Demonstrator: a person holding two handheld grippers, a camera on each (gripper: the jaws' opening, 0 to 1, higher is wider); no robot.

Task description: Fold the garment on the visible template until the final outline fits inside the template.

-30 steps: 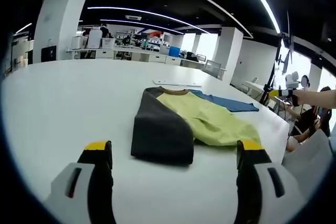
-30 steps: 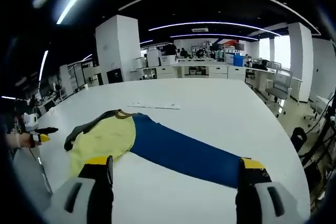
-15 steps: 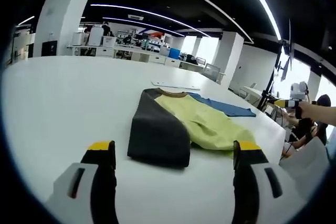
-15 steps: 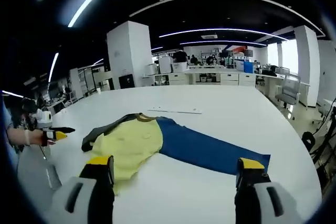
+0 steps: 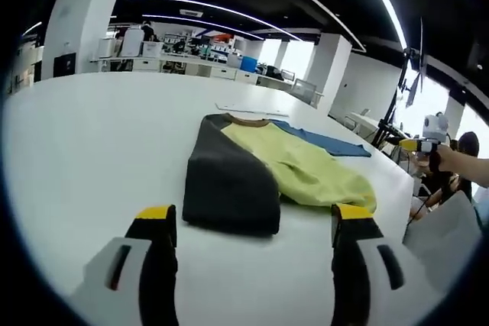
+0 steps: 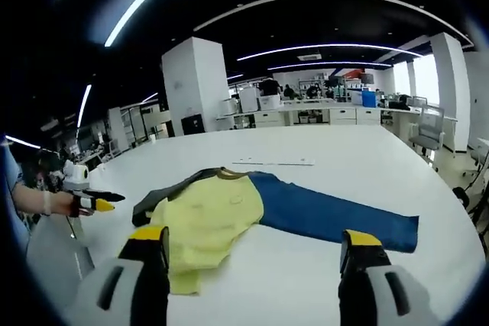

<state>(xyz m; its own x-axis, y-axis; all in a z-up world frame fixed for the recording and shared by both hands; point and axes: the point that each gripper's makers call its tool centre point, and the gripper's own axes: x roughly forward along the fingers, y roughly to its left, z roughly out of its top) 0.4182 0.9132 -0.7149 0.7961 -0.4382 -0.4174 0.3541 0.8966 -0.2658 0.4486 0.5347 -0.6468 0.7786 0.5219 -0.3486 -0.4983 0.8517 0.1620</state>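
A long-sleeved garment (image 5: 294,169) lies flat on the white table (image 5: 92,135). Its body is yellow, with a dark grey sleeve (image 5: 229,188) folded down over one side and a blue sleeve (image 5: 325,143) stretched out on the other. My left gripper (image 5: 254,215) hovers open just short of the grey sleeve's near edge. In the right gripper view the yellow body (image 6: 210,215) and the blue sleeve (image 6: 336,215) lie beyond my right gripper (image 6: 254,236), which is open and empty. The left gripper (image 6: 95,204) shows at that view's left, held in a hand.
A thin pale flat sheet (image 5: 252,110) lies on the table beyond the collar, also in the right gripper view as the sheet (image 6: 279,163). The right gripper (image 5: 420,144) is held off the table's right edge. White pillars, desks and chairs stand far behind.
Both views have shifted a little as the hands moved; the right gripper view now takes in the whole blue sleeve. The garment lies as before and both grippers stay open.
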